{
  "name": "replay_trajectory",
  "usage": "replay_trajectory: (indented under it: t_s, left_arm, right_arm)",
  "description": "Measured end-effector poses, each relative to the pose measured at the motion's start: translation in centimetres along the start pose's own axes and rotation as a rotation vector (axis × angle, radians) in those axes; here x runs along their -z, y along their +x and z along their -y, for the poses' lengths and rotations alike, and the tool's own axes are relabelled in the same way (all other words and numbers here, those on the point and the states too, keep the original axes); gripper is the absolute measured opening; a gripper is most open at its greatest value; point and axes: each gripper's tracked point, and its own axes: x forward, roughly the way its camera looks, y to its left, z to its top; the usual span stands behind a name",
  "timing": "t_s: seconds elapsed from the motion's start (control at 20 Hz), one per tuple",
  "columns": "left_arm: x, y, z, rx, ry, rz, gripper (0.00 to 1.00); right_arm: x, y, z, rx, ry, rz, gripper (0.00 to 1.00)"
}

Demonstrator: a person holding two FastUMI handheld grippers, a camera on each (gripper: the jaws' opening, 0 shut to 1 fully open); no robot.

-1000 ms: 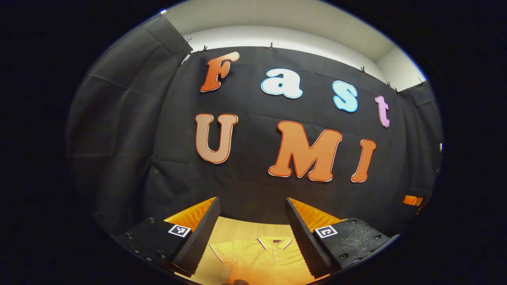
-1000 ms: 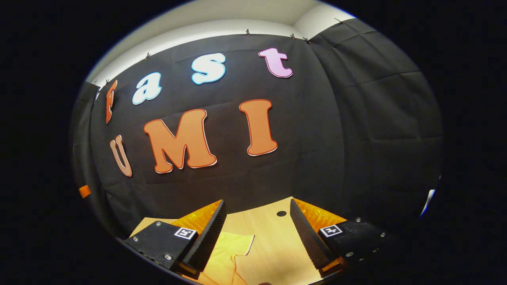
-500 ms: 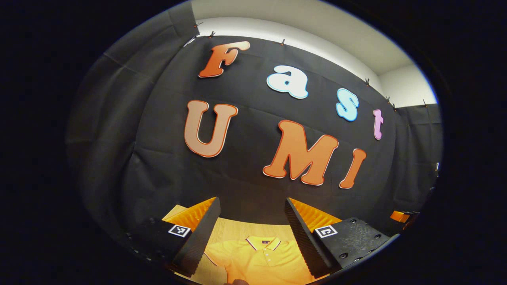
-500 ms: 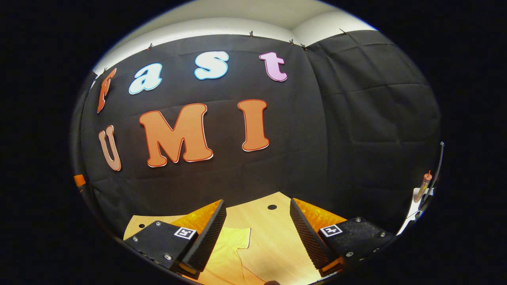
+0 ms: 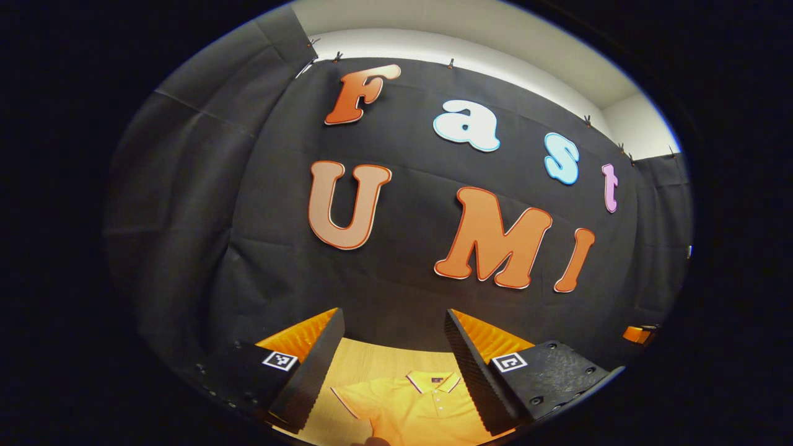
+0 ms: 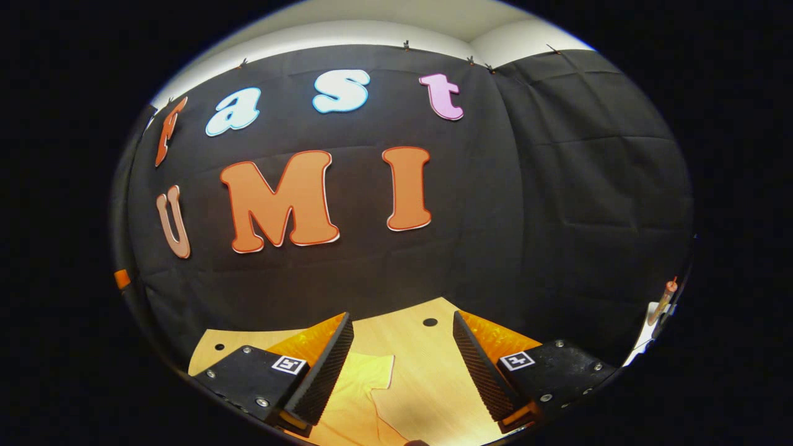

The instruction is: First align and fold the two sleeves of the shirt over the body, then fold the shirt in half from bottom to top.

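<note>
A yellow polo shirt (image 5: pixel 409 409) lies flat on the wooden table (image 5: pixel 372 359), collar toward the far wall, seen low in the left gripper view. My left gripper (image 5: pixel 393 319) hovers above and short of it, open, nothing between its fingers. In the right gripper view one short sleeve of the shirt (image 6: pixel 365 378) shows spread out on the table (image 6: pixel 427 371). My right gripper (image 6: pixel 403 319) is open above the table, with the sleeve just beside its left finger (image 6: pixel 322 371). Both are held well off the cloth.
The black cloth wall stands close behind the table's far edge. A small dark hole (image 6: pixel 430 322) sits in the tabletop near that edge. An orange object (image 5: pixel 638 334) shows at the far right of the left gripper view.
Both views have shifted slightly as the hands moved; the right gripper view has tipped down a little, showing more table. Both grippers stay open.
</note>
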Motion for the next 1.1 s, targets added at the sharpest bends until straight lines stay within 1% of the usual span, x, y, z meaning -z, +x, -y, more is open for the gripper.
replay_trajectory:
  t_s: [0.05, 0.1, 0.2, 0.25, 0.3, 0.35, 0.4, 0.55, 0.65, 0.8, 0.95, 1.1]
  left_arm:
    - [-0.2, -0.3, -0.3, -0.031, -0.001, 0.008, 0.98]
    - [-0.1, -0.7, 0.3, -0.032, -0.013, 0.013, 0.98]
    - [0.5, -1.2, 1.4, -0.028, -0.023, 0.013, 0.98]
    - [0.7, -1.3, 1.5, -0.043, -0.009, 0.017, 0.98]
    - [1.1, -1.0, 1.5, -0.058, 0.013, 0.018, 0.98]
    - [1.4, -1.1, 1.8, -0.065, 0.035, 0.014, 0.98]
    - [1.5, -1.1, 2.4, -0.065, 0.053, 0.010, 0.98]
    - [2.1, -0.6, 3.7, -0.053, 0.040, -0.002, 0.98]
    - [2.9, 0.0, 4.4, -0.042, 0.041, -0.024, 0.98]
    - [2.6, 0.9, 4.8, -0.039, 0.079, -0.023, 0.98]
    - [2.2, 1.9, 5.7, -0.024, 0.126, -0.005, 0.98]
    - [3.1, 2.8, 6.5, 0.004, 0.124, -0.025, 0.98]
  right_arm:
    - [-0.3, 1.1, -0.5, -0.031, 0.011, -0.013, 0.98]
    - [-0.3, 2.0, -0.7, -0.060, 0.018, -0.027, 0.98]
    - [-0.6, 3.6, -0.8, -0.087, 0.029, -0.029, 0.98]
    - [-0.4, 4.3, -0.7, -0.095, 0.036, -0.036, 0.98]
    - [0.2, 4.8, -1.0, -0.114, 0.037, -0.053, 1.00]
    - [0.8, 4.9, -1.1, -0.133, 0.030, -0.075, 0.98]
    - [1.2, 5.2, -0.9, -0.142, 0.025, -0.092, 0.98]
    - [1.3, 5.4, 0.5, -0.137, 0.036, -0.101, 0.97]
    - [1.3, 5.2, 1.6, -0.116, 0.039, -0.097, 0.98]
    - [1.2, 4.7, 3.1, -0.086, 0.034, -0.086, 0.98]
    - [1.5, 4.0, 4.1, -0.052, 0.001, -0.085, 0.98]
    - [1.9, 3.2, 4.3, -0.038, -0.027, -0.082, 0.98]
